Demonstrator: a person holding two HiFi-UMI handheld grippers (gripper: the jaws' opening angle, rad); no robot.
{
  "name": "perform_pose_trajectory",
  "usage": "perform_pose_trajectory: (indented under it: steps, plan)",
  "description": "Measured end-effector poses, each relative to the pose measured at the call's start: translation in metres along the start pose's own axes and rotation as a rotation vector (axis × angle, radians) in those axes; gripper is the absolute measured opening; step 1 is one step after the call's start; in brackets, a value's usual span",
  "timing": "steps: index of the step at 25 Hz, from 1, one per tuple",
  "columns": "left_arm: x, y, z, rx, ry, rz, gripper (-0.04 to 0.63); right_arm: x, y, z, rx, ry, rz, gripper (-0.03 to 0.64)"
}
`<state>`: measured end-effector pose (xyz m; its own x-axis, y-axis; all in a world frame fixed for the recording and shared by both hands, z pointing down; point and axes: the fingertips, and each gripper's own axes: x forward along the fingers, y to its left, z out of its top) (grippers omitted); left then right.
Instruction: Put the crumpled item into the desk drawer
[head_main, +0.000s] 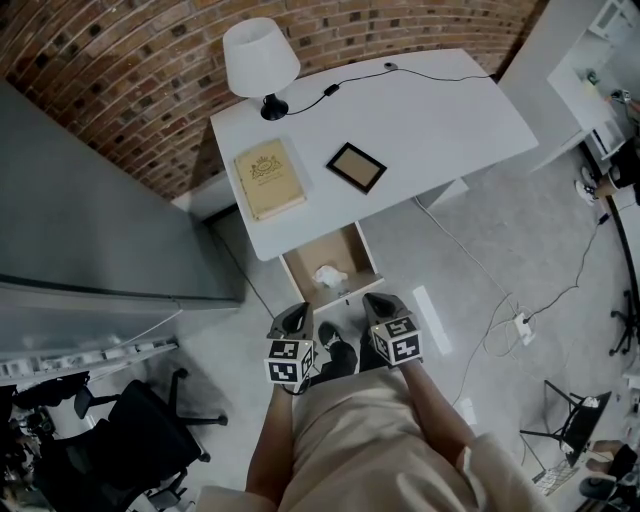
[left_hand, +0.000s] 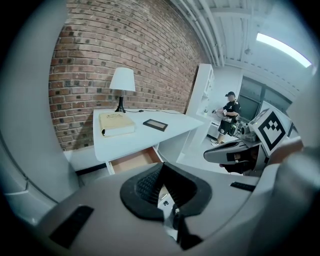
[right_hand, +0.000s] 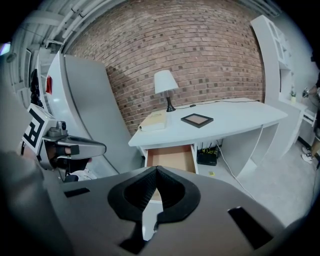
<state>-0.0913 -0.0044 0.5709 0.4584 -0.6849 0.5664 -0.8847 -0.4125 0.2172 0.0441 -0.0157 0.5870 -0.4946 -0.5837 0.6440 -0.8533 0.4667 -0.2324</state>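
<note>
- Two grippers, both hanging low in front of the person's body, just short of the drawer's front edge in the head view.
- Left gripper (left_hand: 162, 165): jaws pressed together, nothing pinched between them.
- Right gripper (right_hand: 157, 168): same deal, tips meeting and nothing in them.
- One white desk (head_main: 430, 120) against the brick wall, with one drawer (head_main: 347, 252) pulled out under its front edge.
- One crumpled item (head_main: 329, 275), a white wad, sits inside that open drawer toward the front, apart from both grippers.
- On the desktop, three things: one white-shaded lamp (head_main: 261, 58) at the back corner, one tan book (head_main: 269, 178) lying flat near the left end, and one dark picture frame (head_main: 356, 166) lying flat just to the right of the book.
- One thin black cable (head_main: 400, 72) runs from the lamp base along the back of the desk.
- One black office chair (head_main: 140, 430) stands on the floor to the person's left.
- One other person (left_hand: 229, 114) stands far back in the left gripper view.
</note>
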Motion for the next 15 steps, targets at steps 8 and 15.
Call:
perform_pose_trajectory:
  steps: [8, 15]
  plan:
    - [0.0026, -0.0047, 0.0008, 0.015, 0.006, -0.019, 0.017, -0.0013, -0.0007, -0.0024, -0.006, 0.007, 0.0, 0.026]
    - [0.0051, -0.0086, 0.0011, 0.016, 0.007, -0.034, 0.015, -0.0015, -0.0019, -0.0013, -0.017, 0.004, 0.003, 0.025]
